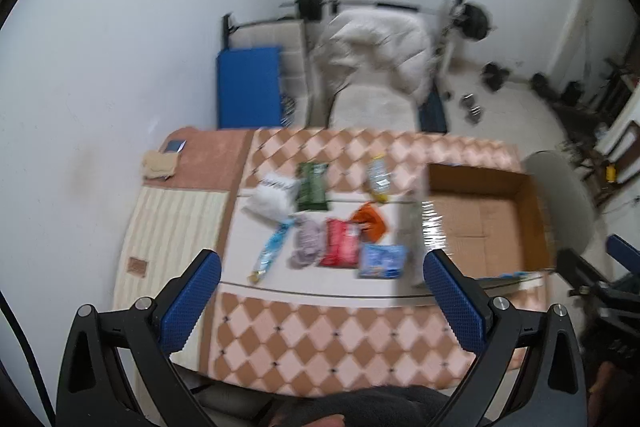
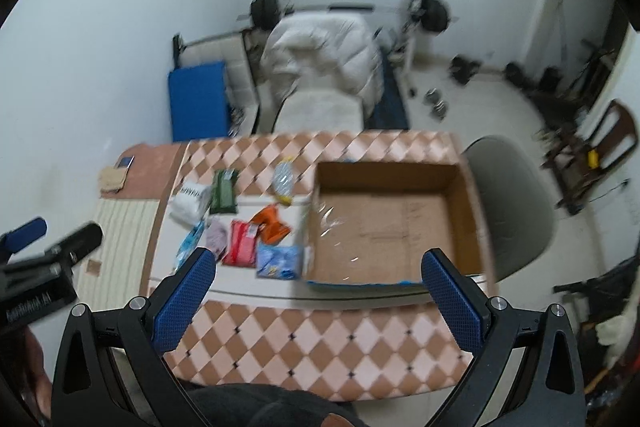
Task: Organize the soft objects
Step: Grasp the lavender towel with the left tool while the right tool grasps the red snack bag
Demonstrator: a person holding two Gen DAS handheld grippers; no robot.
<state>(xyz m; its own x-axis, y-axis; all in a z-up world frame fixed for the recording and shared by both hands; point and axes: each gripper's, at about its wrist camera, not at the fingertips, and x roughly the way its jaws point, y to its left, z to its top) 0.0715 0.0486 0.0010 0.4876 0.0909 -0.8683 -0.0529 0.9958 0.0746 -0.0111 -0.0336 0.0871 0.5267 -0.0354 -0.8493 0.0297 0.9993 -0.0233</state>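
Left tool [image 1: 322, 301] and right tool [image 2: 318, 299]: both spread wide, empty, high above checkered-cloth worktop [image 2: 320, 339].

Soft packets, incl. red pouch [image 2: 242, 243] and blue pouch [image 2: 278, 261], clustered just left of empty brown cardboard box [image 2: 460, 211].

Advice: descend squarely, pinch one packet mid-body.

Obstruction: box's near wall, touching blue pouch.

Box [image 2: 460, 195]: plain brown cardboard, matt, w/ glossy clear tape on near-left wall. Table cover [image 2: 320, 339]: smooth, diamond-print, slight sheen. Red pack [image 1: 340, 243], blue pack [image 1: 382, 261], green pack [image 1: 312, 187]: shiny plastic film. Grey item [image 1: 306, 241]: soft cloth, matt. Left gripper [image 1: 322, 277] and right gripper [image 2: 318, 273]: matt black plastic arms, blue dimpled rubbery pads [image 2: 184, 301], bright metal screws.
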